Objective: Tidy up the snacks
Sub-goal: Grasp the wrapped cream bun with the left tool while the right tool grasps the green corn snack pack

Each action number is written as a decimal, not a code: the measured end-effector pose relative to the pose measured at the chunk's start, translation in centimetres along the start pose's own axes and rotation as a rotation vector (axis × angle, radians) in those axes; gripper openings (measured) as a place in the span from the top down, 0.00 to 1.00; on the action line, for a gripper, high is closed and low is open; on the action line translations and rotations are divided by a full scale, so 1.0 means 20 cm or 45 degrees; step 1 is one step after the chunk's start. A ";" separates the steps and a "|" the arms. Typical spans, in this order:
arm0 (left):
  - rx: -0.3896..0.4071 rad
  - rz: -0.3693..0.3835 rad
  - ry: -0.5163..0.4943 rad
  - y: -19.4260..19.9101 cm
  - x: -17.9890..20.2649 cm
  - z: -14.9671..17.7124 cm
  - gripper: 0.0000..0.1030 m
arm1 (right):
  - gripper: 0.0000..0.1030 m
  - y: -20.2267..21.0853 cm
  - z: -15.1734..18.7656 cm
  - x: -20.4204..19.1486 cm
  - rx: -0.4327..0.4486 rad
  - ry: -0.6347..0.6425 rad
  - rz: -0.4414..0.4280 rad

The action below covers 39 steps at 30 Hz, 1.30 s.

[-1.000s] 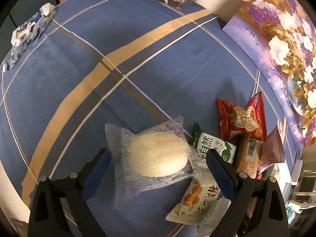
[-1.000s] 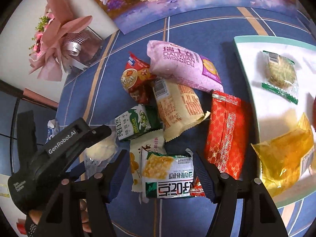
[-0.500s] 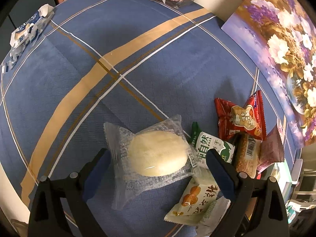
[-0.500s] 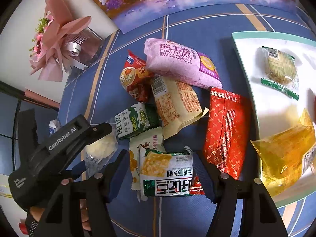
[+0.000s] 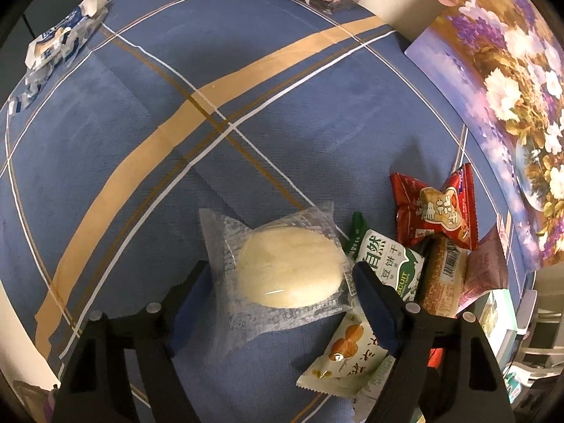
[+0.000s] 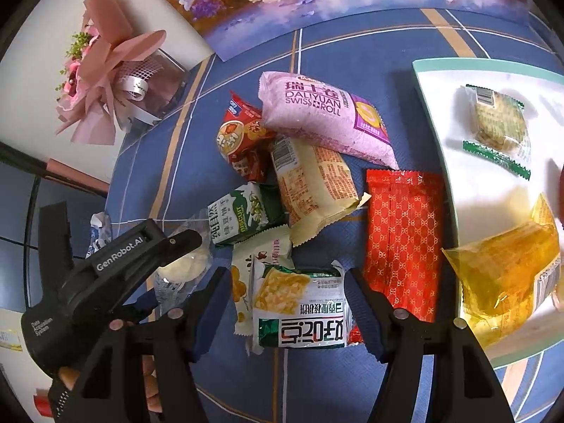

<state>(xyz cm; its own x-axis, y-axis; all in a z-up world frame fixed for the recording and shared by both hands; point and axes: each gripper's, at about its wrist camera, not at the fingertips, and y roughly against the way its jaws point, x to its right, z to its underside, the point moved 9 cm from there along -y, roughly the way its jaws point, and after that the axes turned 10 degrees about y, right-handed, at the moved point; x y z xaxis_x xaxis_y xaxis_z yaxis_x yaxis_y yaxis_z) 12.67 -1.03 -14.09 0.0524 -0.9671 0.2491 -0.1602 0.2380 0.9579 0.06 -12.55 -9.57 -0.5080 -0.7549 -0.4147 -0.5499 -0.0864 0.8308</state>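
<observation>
A pile of snack packets lies on the blue tablecloth. In the left wrist view my left gripper (image 5: 282,289) is open, its jaws on either side of a clear-wrapped pale round cake (image 5: 289,271); contact is unclear. In the right wrist view my right gripper (image 6: 285,303) is open around a green and white cracker packet (image 6: 301,308). A white tray (image 6: 437,134) at the right holds a green-edged biscuit packet (image 6: 498,128) and a yellow packet (image 6: 507,268). The left gripper (image 6: 176,264) also shows at the lower left of that view.
Other snacks: pink Swiss roll bag (image 6: 324,116), red patterned packet (image 6: 402,243), beige packet (image 6: 313,187), green biscuit packet (image 5: 387,264), red candy-style packet (image 5: 437,208). A pink bouquet (image 6: 105,84) and a flower picture (image 5: 511,81) stand at the table's far edge. A blue-white wrapper (image 5: 60,42) lies far left.
Both grippers have moved slightly closer to their packets. The left jaws now sit nearer the round cake's wrapper. No snack has moved.
</observation>
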 end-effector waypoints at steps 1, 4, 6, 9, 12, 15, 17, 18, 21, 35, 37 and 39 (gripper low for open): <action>-0.001 0.004 0.006 0.02 -0.03 0.00 0.26 | 0.32 0.00 0.00 0.00 0.002 -0.001 -0.002; -0.008 0.009 0.031 0.04 -0.05 0.01 0.27 | 0.32 0.01 0.01 -0.02 0.003 0.002 -0.005; -0.007 -0.003 0.042 0.05 -0.07 0.03 0.27 | 0.32 0.01 0.01 -0.03 0.004 0.004 -0.012; -0.006 -0.024 0.048 0.06 -0.10 0.04 0.27 | 0.32 0.02 0.02 -0.02 0.002 -0.013 -0.034; 0.003 -0.055 0.038 0.08 -0.12 0.06 0.27 | 0.32 0.02 0.03 -0.01 -0.006 -0.032 -0.034; -0.003 -0.057 0.043 0.11 -0.13 0.09 0.27 | 0.32 0.02 0.05 0.00 -0.012 -0.038 -0.039; -0.010 -0.038 0.057 0.12 -0.14 0.08 0.27 | 0.32 0.03 0.06 -0.01 -0.013 -0.035 -0.043; -0.009 -0.030 0.058 0.13 -0.15 0.09 0.27 | 0.32 0.04 0.06 -0.01 -0.006 -0.035 -0.046; 0.008 -0.025 0.043 0.17 -0.16 0.11 0.27 | 0.32 0.07 0.08 -0.02 0.016 -0.026 -0.036; -0.027 0.065 -0.078 0.21 -0.14 0.18 0.27 | 0.32 0.20 0.17 0.04 0.110 -0.135 0.008; -0.032 0.071 -0.077 0.22 -0.16 0.19 0.26 | 0.32 0.20 0.17 0.01 0.125 -0.116 -0.003; -0.050 0.088 -0.057 0.22 -0.18 0.20 0.25 | 0.32 0.18 0.17 -0.02 0.132 -0.100 -0.016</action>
<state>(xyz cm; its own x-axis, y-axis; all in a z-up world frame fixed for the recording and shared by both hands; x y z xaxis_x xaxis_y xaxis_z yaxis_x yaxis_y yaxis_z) 7.78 3.02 -11.40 -0.0019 -0.9511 0.3090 -0.1233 0.3069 0.9437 -3.93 -10.38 -7.57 -0.5489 -0.7005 -0.4560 -0.6200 -0.0247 0.7842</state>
